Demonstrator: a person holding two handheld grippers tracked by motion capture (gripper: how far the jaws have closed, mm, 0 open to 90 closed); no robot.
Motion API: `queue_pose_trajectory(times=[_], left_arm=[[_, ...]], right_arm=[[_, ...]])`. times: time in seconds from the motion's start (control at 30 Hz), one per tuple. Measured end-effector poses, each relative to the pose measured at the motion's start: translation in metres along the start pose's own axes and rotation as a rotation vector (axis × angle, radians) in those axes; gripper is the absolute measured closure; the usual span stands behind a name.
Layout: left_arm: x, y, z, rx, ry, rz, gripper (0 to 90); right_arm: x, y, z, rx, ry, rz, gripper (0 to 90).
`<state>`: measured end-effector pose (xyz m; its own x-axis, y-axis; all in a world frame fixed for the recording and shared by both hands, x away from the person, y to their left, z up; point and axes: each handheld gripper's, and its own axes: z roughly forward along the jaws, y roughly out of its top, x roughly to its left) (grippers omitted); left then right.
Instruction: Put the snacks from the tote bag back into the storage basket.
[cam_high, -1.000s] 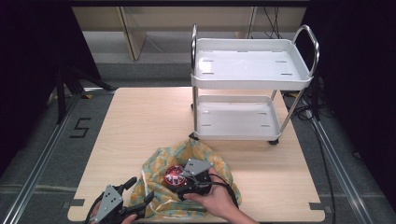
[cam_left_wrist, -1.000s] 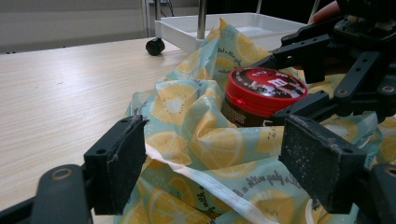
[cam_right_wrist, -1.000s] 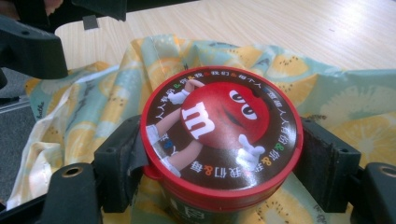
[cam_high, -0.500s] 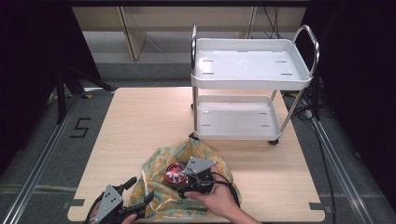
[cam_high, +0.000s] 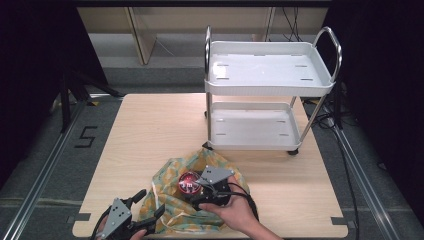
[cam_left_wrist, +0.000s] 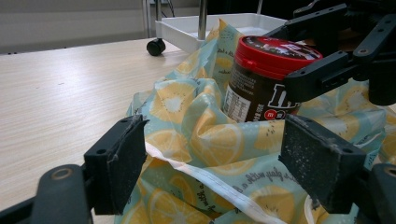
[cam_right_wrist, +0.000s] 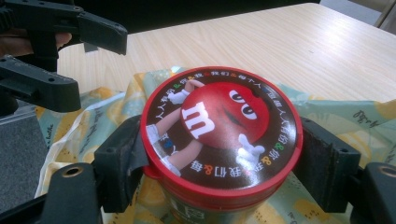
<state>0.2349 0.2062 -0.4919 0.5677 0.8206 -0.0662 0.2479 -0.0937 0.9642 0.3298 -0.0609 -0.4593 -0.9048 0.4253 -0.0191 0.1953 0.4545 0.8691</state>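
A brown candy jar with a red lid (cam_high: 189, 183) stands among the folds of a lemon-print bag (cam_high: 170, 212) near the table's front edge. My right gripper (cam_high: 194, 189) is shut on the jar just under the lid (cam_right_wrist: 219, 126), one jaw on each side. The bag's folds (cam_left_wrist: 187, 112) hide the lower part of the jar (cam_left_wrist: 261, 79). My left gripper (cam_high: 150, 202) is open at the bag's left front corner. In the left gripper view the bag's hem lies between the spread jaws of the left gripper (cam_left_wrist: 219, 158), and the right gripper (cam_left_wrist: 327, 51) is beyond it.
A white two-shelf cart (cam_high: 270, 70) on wheels stands at the back right of the wooden table (cam_high: 150, 130). The bag lies close to the front edge. Dark floor with rails and a "5" mark (cam_high: 86, 136) lies to the left.
The right gripper has shifted slightly up and to the right with the jar in it. The left gripper has stayed open at the bag's corner.
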Motion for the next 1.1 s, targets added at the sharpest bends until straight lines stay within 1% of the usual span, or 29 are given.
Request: queue_pose_trajectory(times=[0.03,0.07,0.1,0.13,0.17,0.2,0.23,0.27,0.3,0.33,0.37,0.47,0.53,0.6,0.63,0.67,0.7,0.83,0.87,0.97,1.0,1.07,1.1], left_arm=[[-0.001,0.000,0.001,-0.007,0.001,-0.015,21.7],[-0.001,0.000,0.001,-0.007,0.000,-0.014,21.7],[0.000,0.000,0.000,0.002,0.002,-0.002,21.7],[0.000,0.000,0.000,-0.001,-0.002,0.001,21.7],[0.000,0.000,0.000,-0.001,-0.001,0.001,21.7],[0.000,0.000,0.000,-0.001,-0.001,0.001,21.7],[0.000,0.000,-0.001,0.005,0.003,0.001,21.7],[0.000,0.000,-0.001,0.005,0.003,0.001,21.7],[0.000,0.000,0.000,0.006,0.003,0.001,21.7],[-0.001,0.000,-0.001,0.008,0.006,-0.003,21.7],[-0.001,0.000,-0.001,0.006,0.006,-0.005,21.7],[0.000,0.000,-0.001,0.005,0.003,0.001,21.7],[-0.001,0.000,-0.001,0.008,0.007,-0.006,21.7],[-0.001,0.000,-0.001,0.005,0.004,-0.005,21.7],[-0.001,0.000,0.000,0.002,0.002,-0.004,21.7],[-0.001,0.000,0.000,0.002,0.002,-0.004,21.7],[0.000,0.000,0.000,0.001,0.001,0.000,21.7],[0.000,0.000,0.000,0.001,0.000,0.000,21.7],[0.000,0.000,0.000,0.002,0.001,0.000,21.7],[0.000,0.000,-0.001,0.002,0.001,0.000,21.6],[0.000,0.000,-0.001,0.002,0.002,0.001,21.6],[0.000,0.000,-0.001,0.002,0.002,0.001,21.6],[0.000,0.000,-0.001,0.002,0.002,0.001,21.6]], right_arm=[[-0.001,0.000,-0.001,0.003,0.003,-0.001,26.0],[-0.001,0.000,0.000,0.000,0.000,0.000,26.1],[-0.001,0.000,-0.001,0.002,-0.001,-0.001,26.0],[-0.002,0.000,-0.001,0.004,-0.007,0.005,26.0],[0.000,0.000,-0.002,0.007,-0.008,0.025,26.0],[0.000,0.000,-0.002,0.007,-0.008,0.025,26.0],[-0.003,0.001,-0.002,-0.005,-0.012,-0.019,26.0],[-0.003,0.001,-0.002,-0.005,-0.012,-0.019,26.0],[-0.002,0.002,-0.002,0.001,-0.001,-0.002,26.0],[-0.002,0.002,-0.004,0.004,-0.005,0.018,26.0],[-0.003,0.003,-0.004,0.001,-0.001,0.005,26.0],[-0.003,0.004,-0.005,0.000,-0.009,0.015,26.1],[-0.004,0.004,-0.006,-0.009,-0.014,0.003,26.1],[-0.005,0.004,-0.006,-0.011,-0.015,0.002,26.0],[-0.004,0.005,-0.007,-0.007,-0.020,0.014,26.0],[-0.004,0.005,-0.007,-0.007,-0.020,0.014,26.0],[-0.005,0.005,-0.007,-0.008,-0.012,0.002,26.0],[-0.006,0.006,-0.009,-0.009,-0.025,0.010,26.1],[-0.007,0.007,-0.009,-0.011,-0.019,0.003,26.0],[-0.007,0.007,-0.010,-0.013,-0.021,0.006,26.0],[-0.007,0.007,-0.011,-0.013,-0.029,0.012,26.0],[-0.007,0.007,-0.012,-0.005,-0.028,0.019,26.0],[-0.006,0.007,-0.012,-0.004,-0.031,0.037,26.1]])
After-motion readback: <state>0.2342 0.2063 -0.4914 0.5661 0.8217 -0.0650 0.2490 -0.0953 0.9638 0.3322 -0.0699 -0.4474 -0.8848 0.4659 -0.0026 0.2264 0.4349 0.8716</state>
